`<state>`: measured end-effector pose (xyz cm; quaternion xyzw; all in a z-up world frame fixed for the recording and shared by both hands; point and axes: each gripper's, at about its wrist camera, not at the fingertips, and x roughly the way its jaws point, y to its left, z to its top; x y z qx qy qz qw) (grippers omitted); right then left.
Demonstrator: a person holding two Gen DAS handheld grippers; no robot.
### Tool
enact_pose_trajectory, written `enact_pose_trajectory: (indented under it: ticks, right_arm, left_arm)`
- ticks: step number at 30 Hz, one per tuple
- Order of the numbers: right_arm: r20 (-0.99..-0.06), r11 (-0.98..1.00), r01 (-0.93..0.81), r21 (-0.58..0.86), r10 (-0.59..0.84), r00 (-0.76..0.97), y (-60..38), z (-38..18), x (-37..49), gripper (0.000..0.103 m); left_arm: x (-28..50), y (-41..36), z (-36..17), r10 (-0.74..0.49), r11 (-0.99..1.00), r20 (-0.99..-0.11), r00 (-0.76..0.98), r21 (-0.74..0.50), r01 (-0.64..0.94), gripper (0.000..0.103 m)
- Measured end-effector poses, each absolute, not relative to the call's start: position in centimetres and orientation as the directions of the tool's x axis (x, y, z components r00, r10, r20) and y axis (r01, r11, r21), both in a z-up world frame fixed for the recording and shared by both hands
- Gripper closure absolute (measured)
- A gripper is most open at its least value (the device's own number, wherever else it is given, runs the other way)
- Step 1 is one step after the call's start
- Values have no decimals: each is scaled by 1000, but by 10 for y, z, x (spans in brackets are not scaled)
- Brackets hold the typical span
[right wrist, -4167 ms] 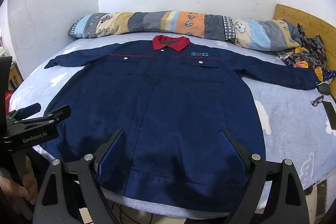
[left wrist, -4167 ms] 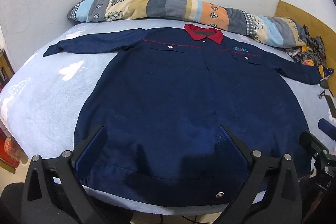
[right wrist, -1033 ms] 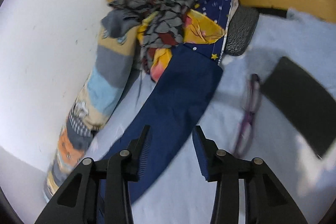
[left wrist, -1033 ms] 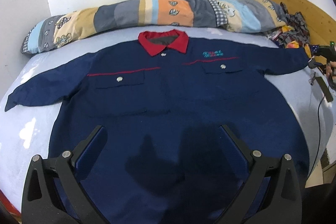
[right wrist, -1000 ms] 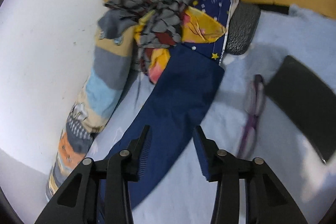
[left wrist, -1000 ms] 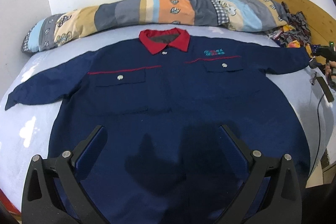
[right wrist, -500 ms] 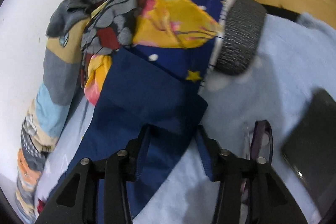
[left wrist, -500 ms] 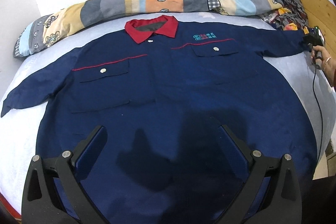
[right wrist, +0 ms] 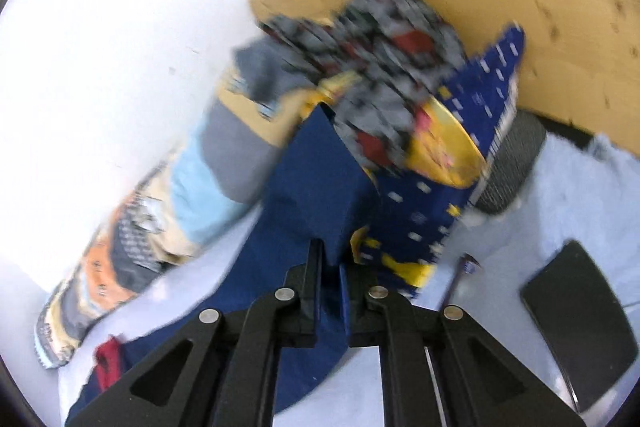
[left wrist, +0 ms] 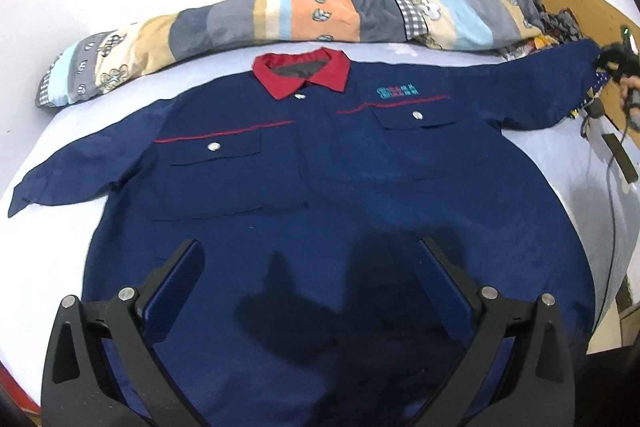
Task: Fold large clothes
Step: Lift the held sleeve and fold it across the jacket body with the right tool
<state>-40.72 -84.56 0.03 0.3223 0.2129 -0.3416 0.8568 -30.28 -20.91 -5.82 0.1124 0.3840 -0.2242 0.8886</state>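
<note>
Jacket (left wrist: 320,187) lies spread face-up on the bed (left wrist: 48,235); its sleeve cuff (right wrist: 320,187), flat a second ago, is now pinched in the closed right tool (right wrist: 330,263) and lifted, starting the first fold. Left tool (left wrist: 312,291) hovers wide open, empty.

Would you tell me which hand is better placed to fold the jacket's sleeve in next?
The right. The right gripper is shut on the cuff of the sleeve, already raised off the bed. The left gripper hangs open over the jacket, holding nothing.
</note>
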Motion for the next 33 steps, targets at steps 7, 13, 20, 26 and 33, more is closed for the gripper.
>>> enact_pose_trajectory:
  ticks: [7,13,20,26,33]
  right_arm:
    - [-494,682,607,409,-394,775,-752,114,-358,96]
    - [-436,788,479,387,-301,848,-633,204,-301,96]
    - [-456,907,315,280,-163,875,-459,230,-209,96]
    - [-583,957,194,218,-32,812,-314,132,-125,96]
    - [-748,987,116,111,6,663,-183,-47,-64,96]
  left_arm:
    - [-301,-178,-49,-302,898,-713,633,10,441,0]
    - [-297,-145,-40,-309,913,-695,649,-24,408,0]
    - [-293,-91,-32,-313,934,-685,658,-95,345,0]
    - [-290,-52,-30,-300,950,-678,671,-146,277,0]
    - [-283,-27,-32,-285,958,-682,674,-180,223,0]
